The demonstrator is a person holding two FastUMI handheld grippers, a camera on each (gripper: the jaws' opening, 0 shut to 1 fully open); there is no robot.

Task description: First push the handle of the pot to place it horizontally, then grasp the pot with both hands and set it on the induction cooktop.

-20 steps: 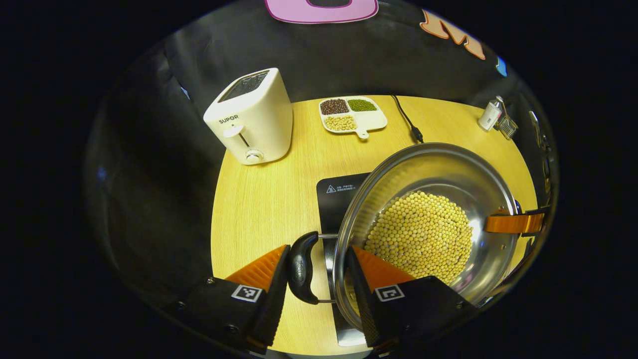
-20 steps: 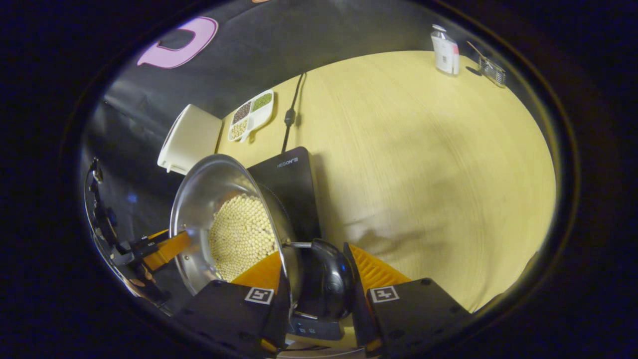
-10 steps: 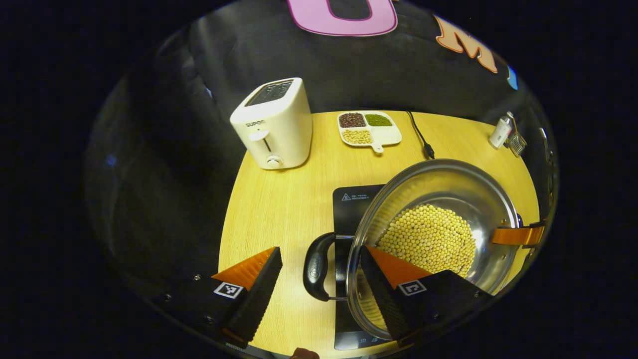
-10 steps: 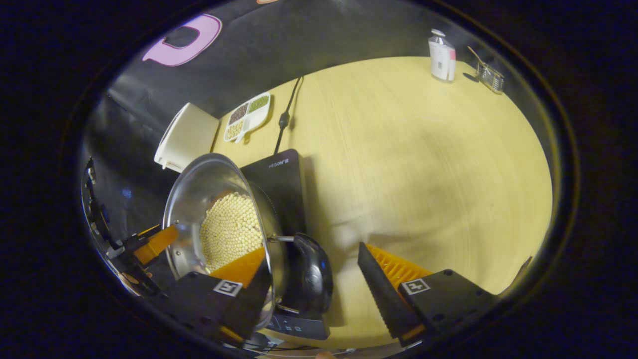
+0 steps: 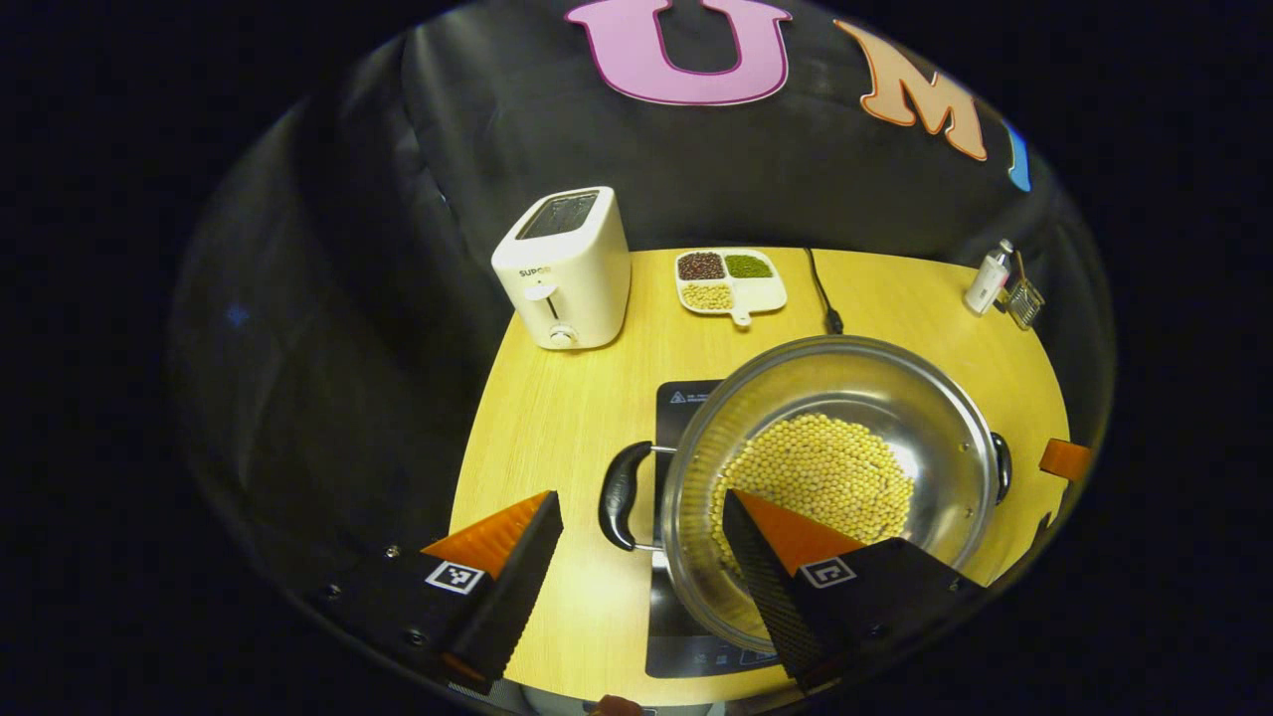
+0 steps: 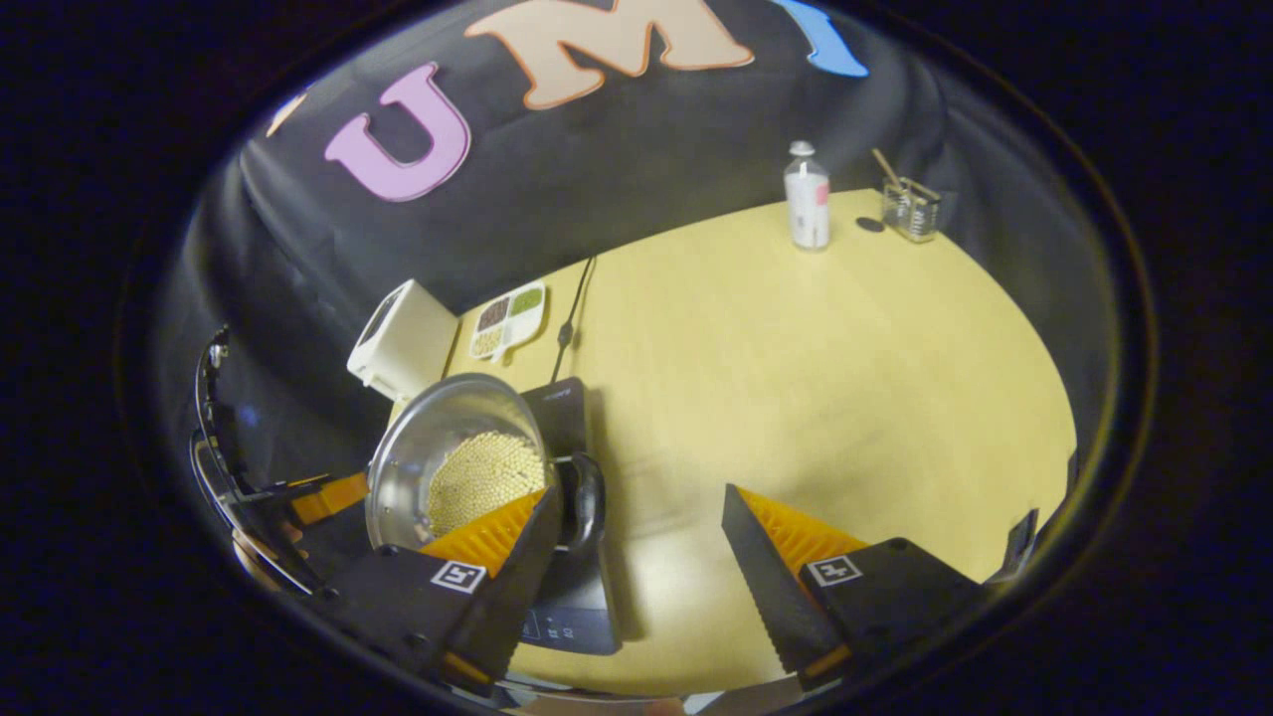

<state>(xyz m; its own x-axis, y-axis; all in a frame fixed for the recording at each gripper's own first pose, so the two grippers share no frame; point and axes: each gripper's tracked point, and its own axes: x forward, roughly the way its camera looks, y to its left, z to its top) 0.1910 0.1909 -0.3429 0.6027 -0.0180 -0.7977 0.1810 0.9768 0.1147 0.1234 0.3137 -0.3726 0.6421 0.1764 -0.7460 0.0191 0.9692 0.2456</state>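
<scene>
Your left tongs (image 5: 636, 557) stand wide open and hold nothing; between their fingers you look down on the near black handle (image 5: 617, 495) of the steel pot (image 5: 830, 477), with one finger over the pot's rim. The pot sits on the black induction cooktop (image 5: 678, 403), which lies flat on the yellow tabletop (image 5: 557, 418). Soybeans (image 5: 816, 472) cover the pot's bottom. The pot's second handle (image 5: 1000, 465) shows at its far side, so the two handles lie across the left gripper view from side to side. Past that handle, at the edge of the view, a tip of your right tongs (image 5: 1064, 459) stands apart from the pot.

Your right tongs (image 6: 636, 542) are spread wide as well, gripping nothing. In the right gripper view one finger overlaps the pot (image 6: 453, 462) near its handle (image 6: 585, 497); I cannot tell whether it touches. Beyond the pot, your left tongs (image 6: 323, 497) show with their fingers apart.

At the back of the tabletop stand a white toaster (image 5: 565, 268), a divided dish of beans (image 5: 729, 279), the cooktop's cord (image 5: 821, 293), a small bottle (image 6: 807, 196) and a glass holder (image 6: 910, 207).
</scene>
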